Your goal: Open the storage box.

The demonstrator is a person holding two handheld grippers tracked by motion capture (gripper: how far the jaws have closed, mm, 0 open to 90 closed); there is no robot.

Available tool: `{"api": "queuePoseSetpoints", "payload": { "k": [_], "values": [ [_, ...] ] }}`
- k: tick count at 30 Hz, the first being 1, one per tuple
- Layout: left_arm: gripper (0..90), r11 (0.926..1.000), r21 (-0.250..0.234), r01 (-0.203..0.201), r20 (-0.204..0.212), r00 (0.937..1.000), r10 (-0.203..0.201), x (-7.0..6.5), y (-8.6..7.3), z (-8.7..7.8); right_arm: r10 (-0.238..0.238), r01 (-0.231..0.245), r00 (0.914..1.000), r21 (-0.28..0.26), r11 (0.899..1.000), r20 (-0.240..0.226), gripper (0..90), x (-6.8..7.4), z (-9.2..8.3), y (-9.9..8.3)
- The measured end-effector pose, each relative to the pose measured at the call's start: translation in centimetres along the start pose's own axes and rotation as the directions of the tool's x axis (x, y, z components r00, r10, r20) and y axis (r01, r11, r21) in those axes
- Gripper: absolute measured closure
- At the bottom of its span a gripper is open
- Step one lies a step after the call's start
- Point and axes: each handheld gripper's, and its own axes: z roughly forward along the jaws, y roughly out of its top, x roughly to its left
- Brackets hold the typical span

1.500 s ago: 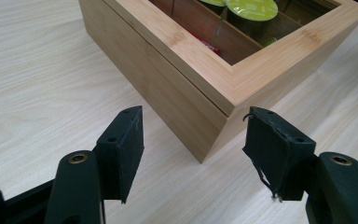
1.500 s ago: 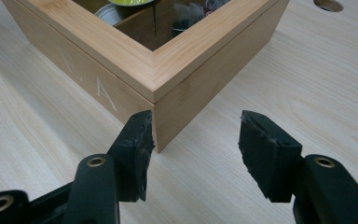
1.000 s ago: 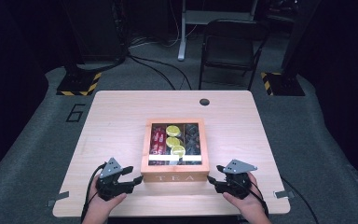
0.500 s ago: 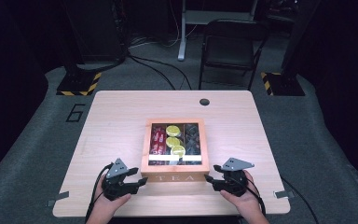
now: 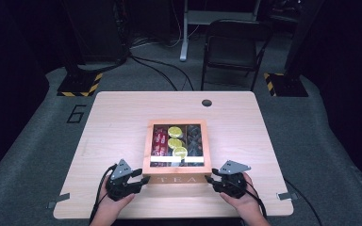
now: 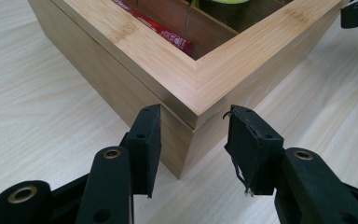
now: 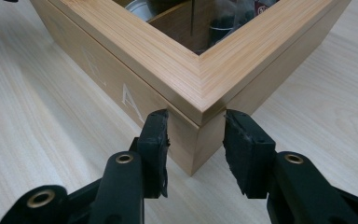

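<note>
A wooden tea box [image 5: 176,180] with a glass-windowed lid sits at the table's near middle, lettered TEA on its front. Red packets, yellow-topped rounds and dark packets lie inside. My left gripper [image 5: 143,180] is at its near left corner and my right gripper [image 5: 208,179] at its near right corner. In the left gripper view the box [image 6: 135,46] corner stands between the pads of the left gripper [image 6: 193,140]. In the right gripper view the box [image 7: 135,46] corner is pinched likewise by the right gripper [image 7: 196,140]. Both pairs of jaws have just been closing onto the corners.
The light wood table [image 5: 118,122] has a round cable hole [image 5: 206,102] at the back. A black chair [image 5: 233,47] stands beyond it. The floor bears a "6" mark [image 5: 77,114] at the left. Metal clips [image 5: 285,195] stick out at the near table corners.
Both grippers have edged inward to the box's near corners, and their jaws have narrowed around them. The box has not moved.
</note>
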Motion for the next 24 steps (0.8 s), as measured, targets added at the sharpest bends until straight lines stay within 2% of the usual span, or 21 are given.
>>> {"api": "queuePoseSetpoints", "payload": {
  "k": [4,5,7,9,11,14,19,20,24],
  "values": [
    [54.7,0.9999,-0.006,-0.013,-0.012,0.9998,0.013,0.10,0.06,0.06,0.010,-0.010,0.9999,-0.014,1.000,-0.010,59.4,-0.14,-0.16,0.04],
    [54.6,0.9999,-0.005,-0.014,-0.013,0.9998,0.014,0.08,0.08,0.08,0.030,-0.031,0.9992,-0.038,0.999,-0.027,59.1,-0.38,-0.29,0.08],
    [54.5,0.9999,-0.004,-0.013,-0.012,0.9998,0.013,-0.03,0.11,0.06,0.048,-0.049,0.9982,-0.034,0.998,-0.036,58.1,-0.43,-0.29,0.17],
    [54.6,0.9994,-0.002,-0.035,-0.027,0.9990,0.035,-0.16,0.18,0.05,0.039,-0.040,0.9987,-0.030,0.999,-0.031,58.1,-0.33,-0.30,0.24],
    [54.6,0.9992,-0.012,-0.039,-0.036,0.9986,0.039,-0.31,0.23,0.05,0.032,-0.033,0.9993,-0.030,0.999,-0.020,58.2,-0.23,-0.29,0.33],
    [54.7,0.9996,-0.011,-0.026,-0.021,0.9994,0.026,-0.32,0.30,-0.08,0.027,-0.027,0.9995,-0.033,0.999,-0.017,58.8,-0.20,-0.30,0.37],
    [55.0,0.9994,-0.021,-0.028,-0.029,0.9992,0.028,-0.42,0.47,-0.05,0.031,-0.031,0.9994,-0.041,0.999,-0.014,59.0,-0.20,-0.31,0.57],
    [54.8,0.9990,-0.036,-0.025,-0.037,0.9990,0.024,-0.42,0.49,0.05,0.035,-0.036,0.9993,-0.045,0.998,-0.015,59.0,-0.22,-0.32,0.63],
    [53.6,0.9989,-0.036,-0.031,-0.030,0.9991,0.029,-0.32,0.66,-0.13,0.035,-0.035,0.9992,-0.051,0.998,-0.018,59.0,-0.26,-0.36,0.78]
  ]
}}
